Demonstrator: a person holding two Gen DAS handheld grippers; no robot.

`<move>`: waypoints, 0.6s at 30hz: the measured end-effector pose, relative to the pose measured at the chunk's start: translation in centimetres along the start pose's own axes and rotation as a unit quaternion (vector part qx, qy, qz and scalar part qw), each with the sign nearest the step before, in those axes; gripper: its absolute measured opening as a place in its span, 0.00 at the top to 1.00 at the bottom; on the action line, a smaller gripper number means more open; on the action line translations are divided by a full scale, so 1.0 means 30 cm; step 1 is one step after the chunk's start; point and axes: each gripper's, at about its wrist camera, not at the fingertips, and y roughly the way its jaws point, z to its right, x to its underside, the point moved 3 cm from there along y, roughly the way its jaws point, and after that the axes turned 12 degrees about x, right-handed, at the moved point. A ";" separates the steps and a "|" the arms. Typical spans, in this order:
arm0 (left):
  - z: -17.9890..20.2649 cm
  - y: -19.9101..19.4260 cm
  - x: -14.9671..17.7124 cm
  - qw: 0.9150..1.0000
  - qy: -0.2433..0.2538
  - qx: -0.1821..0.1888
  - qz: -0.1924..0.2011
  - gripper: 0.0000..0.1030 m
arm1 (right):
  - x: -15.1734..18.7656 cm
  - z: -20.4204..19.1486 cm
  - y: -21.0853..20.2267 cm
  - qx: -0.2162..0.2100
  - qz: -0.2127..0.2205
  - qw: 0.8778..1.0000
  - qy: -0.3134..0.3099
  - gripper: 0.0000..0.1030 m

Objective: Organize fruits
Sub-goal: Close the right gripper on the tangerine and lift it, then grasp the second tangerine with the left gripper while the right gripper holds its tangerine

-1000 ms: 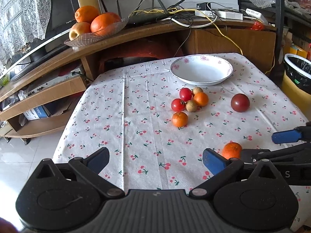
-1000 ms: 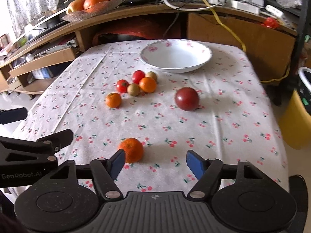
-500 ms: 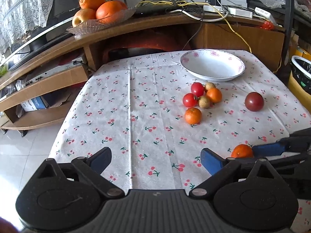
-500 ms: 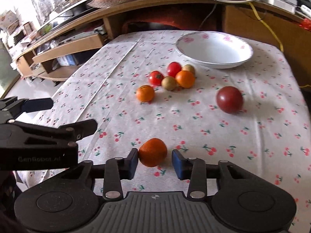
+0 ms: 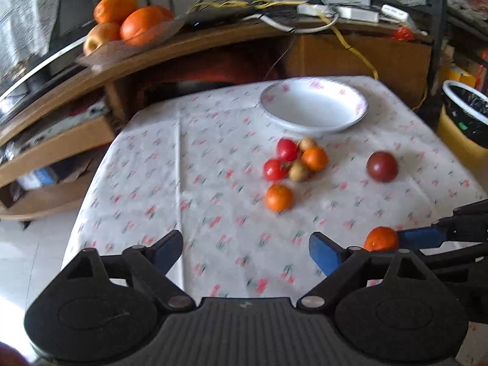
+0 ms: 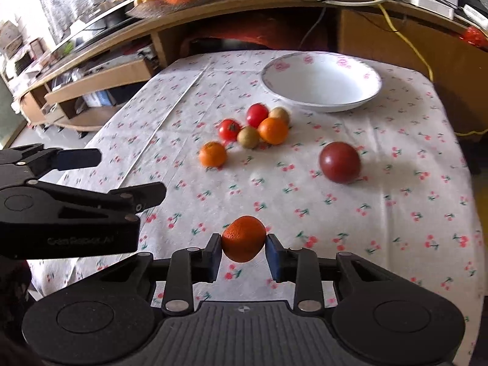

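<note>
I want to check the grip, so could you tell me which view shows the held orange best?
The right wrist view: the orange sits centred, clamped between the right gripper pads, its whole front visible. The left wrist view shows it only small at the edge, partly hidden by gripper parts.

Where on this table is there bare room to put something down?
Free: the cloth left of the fold line, and the strip between the dark red fruit and the right gripper. Crowded: the small-fruit cluster before the empty white bowl.
</note>
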 end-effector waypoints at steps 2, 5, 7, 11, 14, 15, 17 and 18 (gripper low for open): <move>0.002 0.030 -0.026 1.000 0.012 0.001 -0.006 0.10 | -0.016 0.025 0.000 0.005 0.000 1.000 0.004 0.74; -0.005 0.085 -0.057 0.999 0.006 0.029 -0.025 0.24 | -0.039 0.056 0.009 0.004 -0.009 1.000 0.011 0.74; -0.005 0.127 -0.070 0.998 0.006 0.043 -0.035 0.26 | -0.062 0.068 0.017 0.003 -0.012 1.000 0.011 0.74; 0.012 0.195 -0.089 0.998 0.021 0.047 -0.045 0.31 | -0.107 0.085 0.029 -0.003 -0.013 1.000 0.002 0.74; 0.015 0.239 -0.096 0.997 0.025 0.049 -0.057 0.39 | -0.145 0.095 0.043 -0.010 -0.012 1.000 -0.002 0.74; 0.013 0.250 -0.094 0.997 0.023 0.052 -0.061 0.44 | -0.157 0.097 0.047 -0.015 -0.012 1.000 -0.001 0.74; 0.000 0.273 -0.083 0.996 0.011 0.056 -0.072 0.49 | -0.182 0.101 0.054 -0.024 -0.010 1.000 0.001 0.74; -0.007 0.275 -0.080 0.996 0.005 0.062 -0.067 0.50 | -0.191 0.104 0.058 -0.027 -0.008 1.000 0.003 0.74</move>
